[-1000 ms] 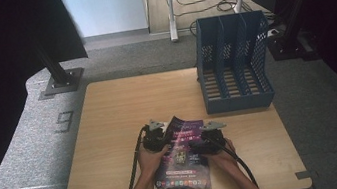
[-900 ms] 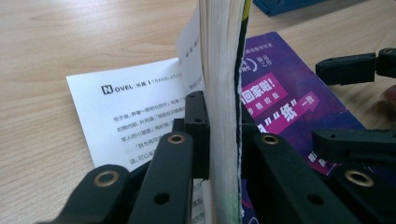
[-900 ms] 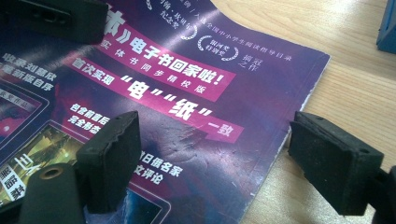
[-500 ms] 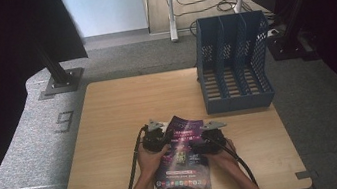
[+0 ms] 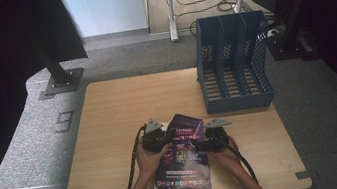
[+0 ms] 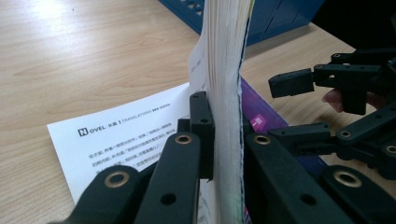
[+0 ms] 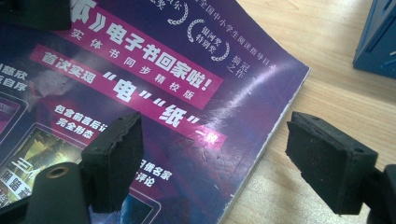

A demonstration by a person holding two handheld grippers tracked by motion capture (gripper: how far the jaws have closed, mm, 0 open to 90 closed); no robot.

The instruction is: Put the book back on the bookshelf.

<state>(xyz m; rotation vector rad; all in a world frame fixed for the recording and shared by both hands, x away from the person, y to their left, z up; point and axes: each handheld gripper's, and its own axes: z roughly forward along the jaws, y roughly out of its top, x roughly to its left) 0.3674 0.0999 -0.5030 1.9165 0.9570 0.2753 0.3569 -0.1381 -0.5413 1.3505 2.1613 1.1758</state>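
A pale wooden table (image 5: 123, 111) is standing on grey carpet (image 5: 22, 146), with black curtains hanging at the room's left and right and a metal stand behind. A blue plastic file rack (image 5: 233, 64), slotted and divided into upright compartments, is sitting at the table's far right corner.

A glossy purple magazine (image 5: 183, 155) is lying well in front of the rack, near the table's front edge, between the person's hands. Its long axis is running from the front edge toward the rack, leaning slightly right, and its far end is lifting off the wood. A white printed sheet (image 6: 126, 140) is lying flat on the table beside it.

The left gripper (image 5: 155, 138) is clamping the magazine's left edge, its black jaws pressing tight on the stack of pages. The right gripper (image 5: 209, 141) is hovering at the magazine's right edge with its padded jaws spread wide, one over the cover, one over bare wood, holding nothing.
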